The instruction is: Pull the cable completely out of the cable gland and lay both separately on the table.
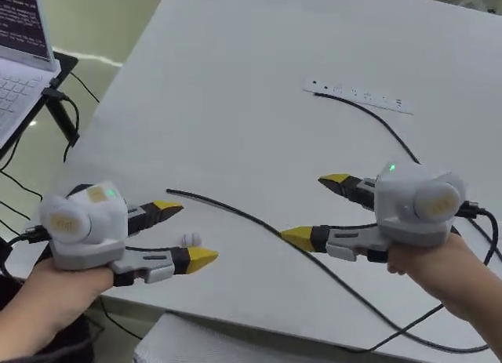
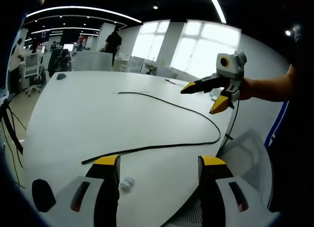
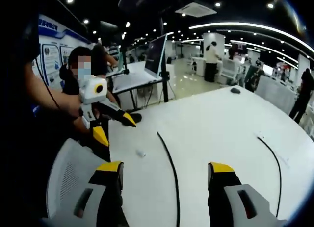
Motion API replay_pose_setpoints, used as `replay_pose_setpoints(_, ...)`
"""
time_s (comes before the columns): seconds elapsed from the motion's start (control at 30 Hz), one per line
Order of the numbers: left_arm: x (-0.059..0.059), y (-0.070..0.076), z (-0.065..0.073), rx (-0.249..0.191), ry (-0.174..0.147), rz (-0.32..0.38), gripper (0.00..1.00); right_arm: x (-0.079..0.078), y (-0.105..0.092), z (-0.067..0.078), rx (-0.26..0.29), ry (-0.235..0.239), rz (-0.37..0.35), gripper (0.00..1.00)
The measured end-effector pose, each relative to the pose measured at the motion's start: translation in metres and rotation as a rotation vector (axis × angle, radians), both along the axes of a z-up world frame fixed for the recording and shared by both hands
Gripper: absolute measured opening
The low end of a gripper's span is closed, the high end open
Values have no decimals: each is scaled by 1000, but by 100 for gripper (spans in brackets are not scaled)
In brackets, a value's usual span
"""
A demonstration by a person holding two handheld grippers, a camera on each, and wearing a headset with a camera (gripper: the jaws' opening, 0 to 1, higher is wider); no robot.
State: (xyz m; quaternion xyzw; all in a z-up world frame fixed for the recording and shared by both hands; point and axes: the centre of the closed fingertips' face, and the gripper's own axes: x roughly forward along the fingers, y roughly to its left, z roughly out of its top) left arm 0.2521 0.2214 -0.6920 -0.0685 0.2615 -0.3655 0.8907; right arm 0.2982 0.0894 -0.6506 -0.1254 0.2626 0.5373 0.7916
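Nothing really readable here tbh. Laptop screen point(image 1: 20, 22) at the upper left of the head view: rows of light text on dark, way too small to make out. White strip point(image 1: 357, 95) on the bench point(image 1: 235, 104), upper right of centre: a few dark marks, no legible letters. Blue wall board point(image 3: 49, 48) at the upper left of the right gripper view: white lettering, all blurred. Hanging sign point(image 2: 45, 34) at the upper left of the left gripper view: same story.

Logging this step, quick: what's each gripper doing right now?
Left gripper: open, holding nothing; the small white cable gland lies close by it.
Right gripper: open, holding nothing.
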Motion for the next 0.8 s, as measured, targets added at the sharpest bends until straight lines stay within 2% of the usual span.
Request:
replay_pose_setpoints(0.13,-3,-5,10,-4,-9,-7,67,-11,-20,5,39,9,-43,75)
replay_pose_setpoints(0.27,-5,-10,19,-3,-17,-18,72,-22,-34,11,106,21,-81,82)
replay_pose_setpoints(0.4,-6,-14,28,-4,-31,-24,76,-33,-51,7,125,16,-99,88)
replay_pose_setpoints(0.57,-12,-19,27,6,-31,-42,84,-43,-71,-4,123,33,-131,95)
replay_pose_setpoints(0.67,-18,-20,24,29,-18,-59,89,-48,-79,-10,122,48,-144,99)
replay_pose_setpoints(0.8,-21,-20,24,26,-9,-57,95,-56,-85,-18,113,68,-152,99)
